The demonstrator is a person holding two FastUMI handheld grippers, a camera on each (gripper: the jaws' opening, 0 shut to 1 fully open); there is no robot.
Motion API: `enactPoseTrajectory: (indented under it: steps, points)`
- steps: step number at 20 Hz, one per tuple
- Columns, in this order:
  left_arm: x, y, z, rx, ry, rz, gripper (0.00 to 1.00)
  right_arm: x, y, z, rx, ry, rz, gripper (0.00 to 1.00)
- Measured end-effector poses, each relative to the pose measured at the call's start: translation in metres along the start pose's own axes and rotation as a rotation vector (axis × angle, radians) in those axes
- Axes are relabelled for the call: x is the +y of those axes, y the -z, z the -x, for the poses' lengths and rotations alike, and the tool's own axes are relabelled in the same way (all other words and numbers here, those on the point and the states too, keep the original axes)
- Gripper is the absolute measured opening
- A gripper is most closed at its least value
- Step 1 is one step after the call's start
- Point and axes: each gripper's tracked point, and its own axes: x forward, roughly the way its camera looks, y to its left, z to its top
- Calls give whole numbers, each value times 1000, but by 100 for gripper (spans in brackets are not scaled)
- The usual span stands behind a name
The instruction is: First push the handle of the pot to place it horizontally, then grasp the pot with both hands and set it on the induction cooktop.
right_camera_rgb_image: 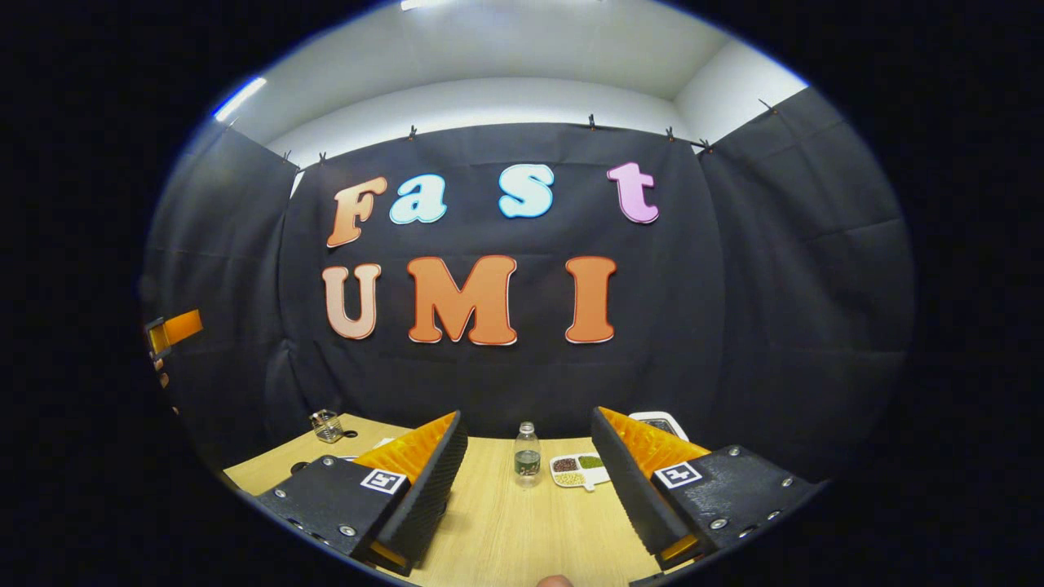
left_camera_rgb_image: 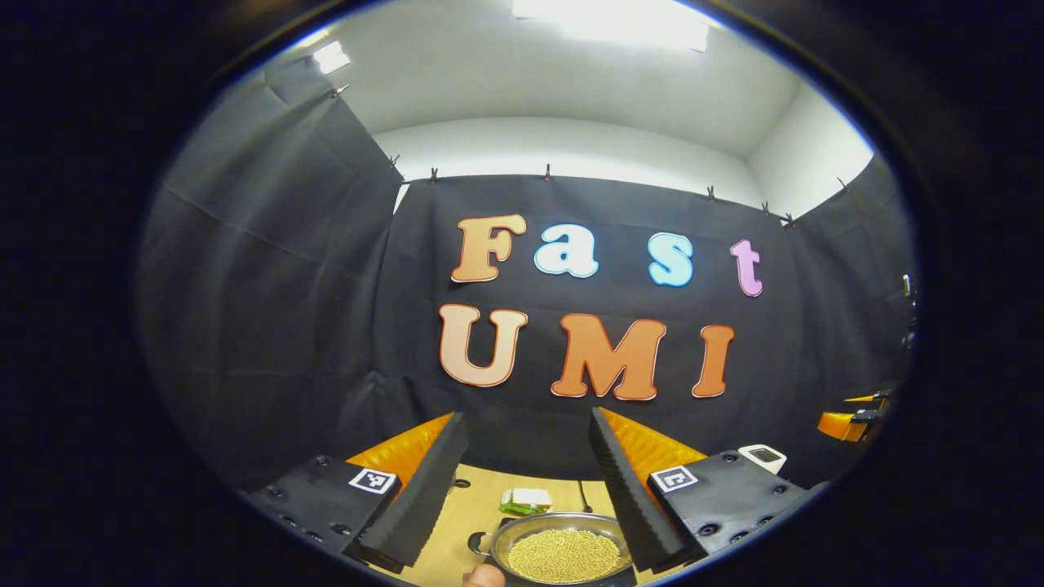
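In the left gripper view, the left gripper point(left_camera_rgb_image: 528, 489) is held level above the wooden table point(left_camera_rgb_image: 473, 509) with its fingers spread wide apart and nothing between them — raised and pointed at the booth wall, so it looks parked over the work rather than reaching for it. Low between those fingers sits the pot point(left_camera_rgb_image: 563, 550), a shallow metal pan full of small pale grains. It seems to rest on a dark flat surface, possibly the induction cooktop, though too little of it shows to be sure. A small loop handle point(left_camera_rgb_image: 479, 544) sticks out on the pot's left side. Just beyond the pot lies a small white-and-green packet point(left_camera_rgb_image: 526, 499), and far to the right a white device point(left_camera_rgb_image: 763, 456) stands at the table's edge.

In the right gripper view, the right gripper point(right_camera_rgb_image: 528, 489) is likewise open and empty, held above bare table. A glass holder point(right_camera_rgb_image: 326, 425) stands far left, a water bottle point(right_camera_rgb_image: 527, 452) between the fingers, and a divided tray point(right_camera_rgb_image: 579, 470) of beans just to its right — all kept well away from the work.
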Motion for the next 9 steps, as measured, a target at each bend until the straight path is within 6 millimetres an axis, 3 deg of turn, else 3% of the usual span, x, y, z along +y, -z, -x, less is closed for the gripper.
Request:
enactPoseTrajectory:
  steps: [9]
  points:
    - [4, 27, -9, 76, -40, 49, 97, -20, 2, 11, -13, 28, -5, 95]
